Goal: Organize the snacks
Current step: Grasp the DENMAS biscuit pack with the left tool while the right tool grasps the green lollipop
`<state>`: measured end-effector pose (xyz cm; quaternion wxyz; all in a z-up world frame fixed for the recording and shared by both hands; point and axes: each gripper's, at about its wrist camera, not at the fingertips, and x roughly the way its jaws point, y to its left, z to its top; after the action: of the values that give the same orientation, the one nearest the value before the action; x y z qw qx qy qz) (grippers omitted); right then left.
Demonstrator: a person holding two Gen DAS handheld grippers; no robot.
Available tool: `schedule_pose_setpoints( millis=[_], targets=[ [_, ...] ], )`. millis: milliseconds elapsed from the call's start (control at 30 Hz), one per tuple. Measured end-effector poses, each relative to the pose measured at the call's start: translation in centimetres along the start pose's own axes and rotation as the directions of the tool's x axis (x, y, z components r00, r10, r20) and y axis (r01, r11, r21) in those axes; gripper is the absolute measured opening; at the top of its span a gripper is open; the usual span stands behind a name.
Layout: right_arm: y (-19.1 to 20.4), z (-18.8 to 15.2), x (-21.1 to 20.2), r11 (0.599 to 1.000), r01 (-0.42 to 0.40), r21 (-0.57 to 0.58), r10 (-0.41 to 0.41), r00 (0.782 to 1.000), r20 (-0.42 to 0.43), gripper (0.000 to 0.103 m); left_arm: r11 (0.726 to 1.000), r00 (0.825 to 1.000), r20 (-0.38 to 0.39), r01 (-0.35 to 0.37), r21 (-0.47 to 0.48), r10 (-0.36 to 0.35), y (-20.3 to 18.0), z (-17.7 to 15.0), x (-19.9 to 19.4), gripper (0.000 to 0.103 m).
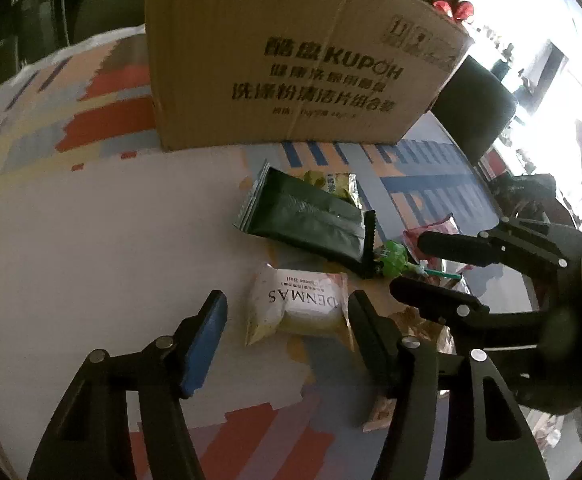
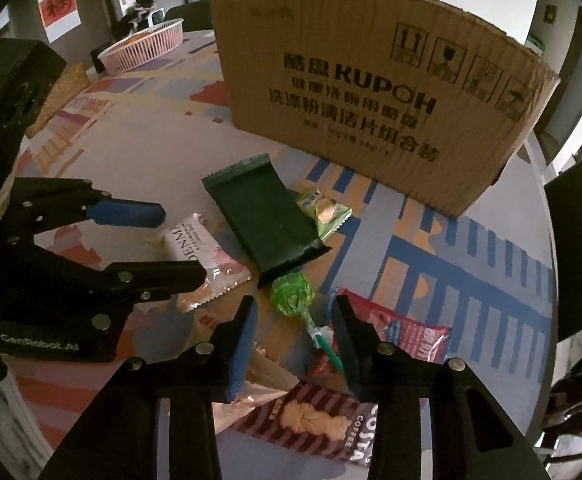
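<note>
A white DENMAS snack packet [image 1: 299, 304] lies flat on the patterned tablecloth between the fingers of my left gripper [image 1: 287, 316]. That gripper is open; its right finger stands at the packet's edge and its left finger is apart from it. My right gripper [image 2: 295, 320] is open just behind a green lollipop [image 2: 293, 294], whose stick runs beside its right finger. A dark green packet [image 2: 267, 216] lies beyond, partly over a small yellow-green packet [image 2: 323, 210]. Each view also shows the other gripper: the right gripper [image 1: 407, 262] and the left gripper [image 2: 183, 242].
A large KUPOH cardboard box [image 2: 371, 100] stands at the back of the table. A red packet [image 2: 411, 328] and a striped Costa Coffee packet [image 2: 323, 420] lie under my right gripper. A pink basket [image 2: 147, 44] sits far left; a dark chair [image 1: 475, 108] is beside the table.
</note>
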<state>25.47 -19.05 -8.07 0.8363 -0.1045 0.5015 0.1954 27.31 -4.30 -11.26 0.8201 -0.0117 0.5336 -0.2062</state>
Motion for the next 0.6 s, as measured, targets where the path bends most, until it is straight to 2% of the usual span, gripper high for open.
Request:
schedule_pose_setpoints(
  millis=[333, 467, 600],
  targets=[
    [0.1, 0.5, 1.5, 1.0, -0.026, 0.017, 0.027, 1.0, -0.012, 0.033, 1.0, 1.0, -0.006, 0.015, -0.019, -0.015, 0.1, 0.2, 0.6, 0.048],
    [0.1, 0.6, 2.0, 0.998, -0.042, 0.037, 0.043, 0.999, -0.023, 0.027, 1.0, 1.0, -0.004, 0.02, -0.023, -0.02, 0.1, 0.2, 0.6, 0.045],
    [0.2, 0.4, 2.0, 0.997, -0.052, 0.052, 0.053, 0.998, -0.017, 0.027, 1.0, 1.0, 0.001, 0.013, -0.019, -0.013, -0.2, 0.1, 0.6, 0.044]
  ],
)
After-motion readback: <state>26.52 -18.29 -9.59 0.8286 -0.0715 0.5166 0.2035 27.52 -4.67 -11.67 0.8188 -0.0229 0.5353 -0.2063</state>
